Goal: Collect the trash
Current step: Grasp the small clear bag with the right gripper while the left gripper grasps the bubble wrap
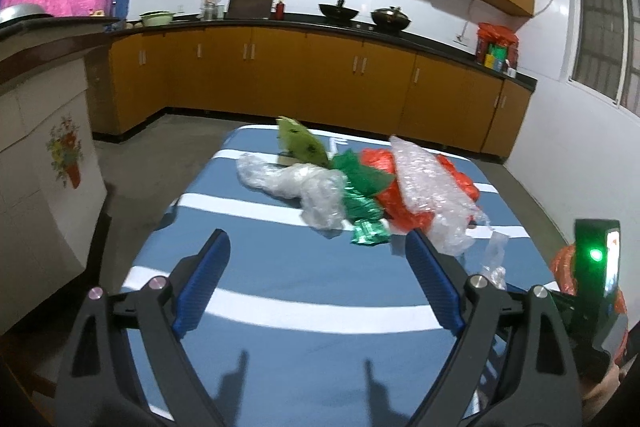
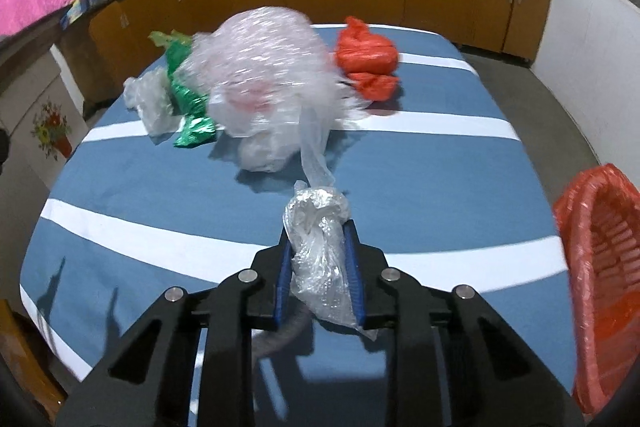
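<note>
Two tongs over a blue bench (image 2: 400, 163) w/ white stripes. Right tongs (image 2: 319, 227) clenched on a crumpled clear plastic bag (image 2: 320, 247); a thin twisted strand runs from it fwd to a bubble-wrap bundle (image 2: 260, 75), blurred, can't tell if it's off the bench or touching. Left tongs (image 1: 318, 267) released, jaws spread wide w/ nothing between, hanging above bare cloth at near end of bench.

Rest of trash sits mid-bench: green foil wrapper (image 2: 192, 123) just beside the bubble wrap on its left, another clear plastic wad (image 2: 148, 99) left of that, yellow-green packet (image 1: 302, 143) at far edge, orange-red plastic bag (image 2: 368, 59) to the right, near the far end. In left view these overlap in one heap.

Red-lined basket (image 2: 600, 267) at right edge of bench, near the right tongs, mouth facing the camera.

Behind: wooden cabinets (image 1: 280, 67) w/ dark top, woks on it.
</note>
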